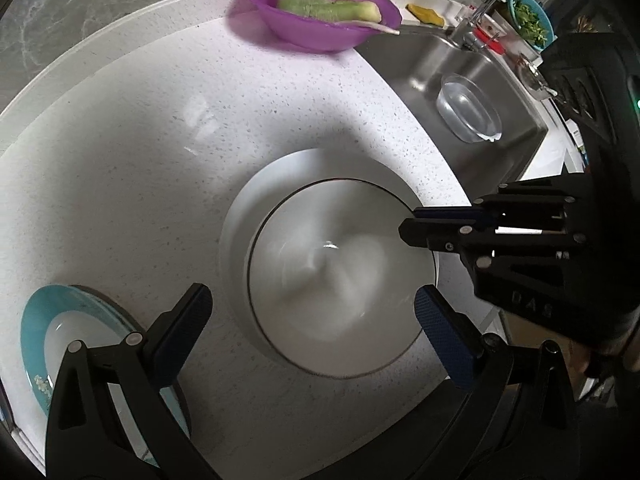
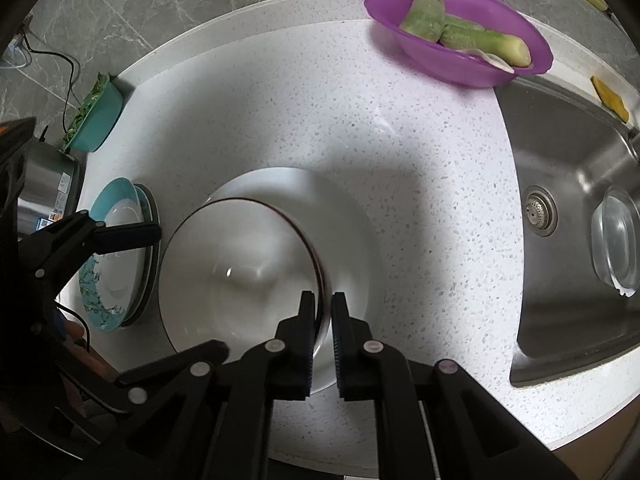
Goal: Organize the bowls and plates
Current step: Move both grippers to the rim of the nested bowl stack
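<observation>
A white bowl [image 2: 240, 272] with a thin dark rim is seen on the speckled white bench [image 2: 420, 184], sitting in a bigger white dish [image 1: 236, 240]. Its rim is pinched tight by the right hand-held gripper [image 2: 323, 320] (one finger inside, one outside). The left hand-held gripper [image 1: 312, 312] is held wide apart over the bowl, with nothing gripped. A blue plate [image 1: 34, 320] is found just beside the bowl. A purple bowl [image 1: 320, 12] with green vegetables [image 1: 320, 4] is set near the sink [image 1: 460, 64].
</observation>
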`<state>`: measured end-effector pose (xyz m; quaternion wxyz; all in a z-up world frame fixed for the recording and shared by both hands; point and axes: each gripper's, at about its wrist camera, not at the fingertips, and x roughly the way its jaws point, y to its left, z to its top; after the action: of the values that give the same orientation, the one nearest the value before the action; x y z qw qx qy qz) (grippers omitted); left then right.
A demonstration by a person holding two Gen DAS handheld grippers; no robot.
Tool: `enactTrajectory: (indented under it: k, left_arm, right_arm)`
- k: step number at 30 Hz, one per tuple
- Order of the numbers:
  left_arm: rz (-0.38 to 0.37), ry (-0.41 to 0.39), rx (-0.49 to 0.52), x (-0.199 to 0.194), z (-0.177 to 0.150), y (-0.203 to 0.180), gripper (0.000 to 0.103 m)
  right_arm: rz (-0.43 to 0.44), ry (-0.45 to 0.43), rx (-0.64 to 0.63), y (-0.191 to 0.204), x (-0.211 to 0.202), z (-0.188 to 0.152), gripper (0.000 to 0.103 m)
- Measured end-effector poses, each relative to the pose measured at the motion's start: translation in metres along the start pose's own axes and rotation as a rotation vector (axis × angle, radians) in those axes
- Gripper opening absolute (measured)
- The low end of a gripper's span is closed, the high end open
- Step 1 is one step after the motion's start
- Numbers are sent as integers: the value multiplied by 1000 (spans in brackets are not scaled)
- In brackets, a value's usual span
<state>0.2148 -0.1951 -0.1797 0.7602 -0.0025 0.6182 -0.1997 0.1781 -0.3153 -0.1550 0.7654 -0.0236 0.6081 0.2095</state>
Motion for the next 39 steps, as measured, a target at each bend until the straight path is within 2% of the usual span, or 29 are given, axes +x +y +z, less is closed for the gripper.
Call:
enactTrajectory:
  k: [1, 3, 5, 7, 8, 12, 15, 18, 21, 25, 39]
  left_arm:
    - [1, -4, -7, -4, -1, 1, 103]
    - [22, -28, -22, -17, -5, 6, 103]
    - [41, -55, -53, -30, -6, 11, 103]
    - [70, -77, -95, -42, -7, 23, 103]
    - [91, -84, -133, -47, -9, 33, 103]
    - [167, -39, -258, -48, -22, 67, 103]
    - [185, 6, -298, -37, -37, 83, 103]
    - [180, 11, -330, -30, -40, 96, 102]
    - [148, -1, -312, -27, -32, 96, 101]
    - [160, 26, -269, -17, -25, 92, 101]
    - [182, 73, -198, 5, -21, 94, 101]
  right_arm:
    - [14, -7, -3, 0, -3, 0, 11]
    - [37, -29, 2, -2, -12, 1, 25]
    - [69, -86, 25, -10, -30, 2, 69]
    - [110, -157, 44, -23, -51, 0, 87]
    - [115, -175, 46, -29, -57, 0, 90]
    - [82, -187, 34, -53, -63, -12, 90]
    - [87, -129, 54, -69, -46, -24, 82]
    - [131, -95, 87, -77, -28, -28, 78]
    - [172, -78, 95, -75, -16, -27, 75]
    - [195, -45, 75, -68, -4, -27, 68]
    - [130, 12, 21, -58, 15, -24, 62]
